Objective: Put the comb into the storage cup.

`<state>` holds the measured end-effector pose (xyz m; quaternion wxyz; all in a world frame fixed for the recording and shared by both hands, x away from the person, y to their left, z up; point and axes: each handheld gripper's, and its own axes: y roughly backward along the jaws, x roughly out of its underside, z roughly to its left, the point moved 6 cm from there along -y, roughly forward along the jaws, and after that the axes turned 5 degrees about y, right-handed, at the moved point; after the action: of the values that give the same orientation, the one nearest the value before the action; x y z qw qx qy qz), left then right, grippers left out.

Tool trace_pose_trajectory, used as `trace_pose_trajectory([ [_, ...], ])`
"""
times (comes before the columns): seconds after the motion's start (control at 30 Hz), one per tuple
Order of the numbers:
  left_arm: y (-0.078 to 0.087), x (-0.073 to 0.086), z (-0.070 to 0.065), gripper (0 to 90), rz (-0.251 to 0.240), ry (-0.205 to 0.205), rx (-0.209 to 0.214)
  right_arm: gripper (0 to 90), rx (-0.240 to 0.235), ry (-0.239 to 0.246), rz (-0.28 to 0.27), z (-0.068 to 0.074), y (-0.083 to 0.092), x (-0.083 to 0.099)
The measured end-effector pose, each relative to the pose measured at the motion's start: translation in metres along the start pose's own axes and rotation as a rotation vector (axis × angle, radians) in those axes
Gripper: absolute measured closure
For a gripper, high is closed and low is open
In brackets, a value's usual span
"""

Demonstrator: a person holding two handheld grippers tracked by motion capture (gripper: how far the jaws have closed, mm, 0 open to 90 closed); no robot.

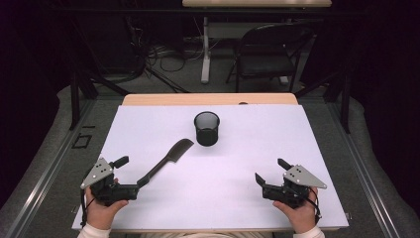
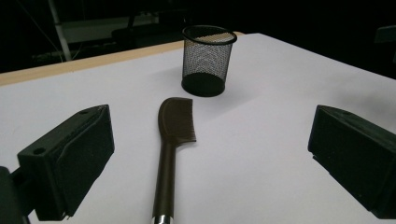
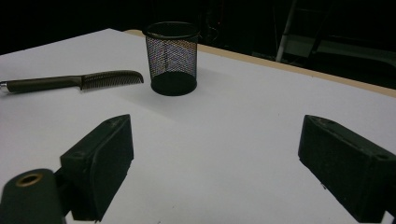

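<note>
Approach step: left gripper (image 1: 128, 174) spread wide around comb (image 2: 171, 148) handle, lower left; right gripper (image 1: 270, 171) spread, idle. Next: pinch handle, lift toward mesh cup (image 1: 206, 128).

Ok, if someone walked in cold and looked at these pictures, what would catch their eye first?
Probably the black mesh pen cup, standing upright and alone near the middle of the white table top. Next, the dark long-handled comb lying flat in front of it to the left, its handle end pointing at the left gripper. Both that and the right gripper are open at the near edge, holding nothing.
</note>
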<state>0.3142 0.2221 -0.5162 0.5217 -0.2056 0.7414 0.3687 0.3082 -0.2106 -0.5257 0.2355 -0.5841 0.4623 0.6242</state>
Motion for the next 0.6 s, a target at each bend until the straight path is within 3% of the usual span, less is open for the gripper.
trace_pose_trajectory([
  [0.33, -0.0047, 0.0022, -0.0009, 0.7, 0.056, -0.017, -0.018, 12.2, -0.001, 0.01, 0.008, 0.0023, 0.0012, 0.0012],
  [0.6, -0.0102, 0.0014, -0.0006, 3.7, 0.1, -0.002, -0.015, 12.4, -0.006, 0.006, 0.015, 0.0024, -0.0025, 0.0027],
])
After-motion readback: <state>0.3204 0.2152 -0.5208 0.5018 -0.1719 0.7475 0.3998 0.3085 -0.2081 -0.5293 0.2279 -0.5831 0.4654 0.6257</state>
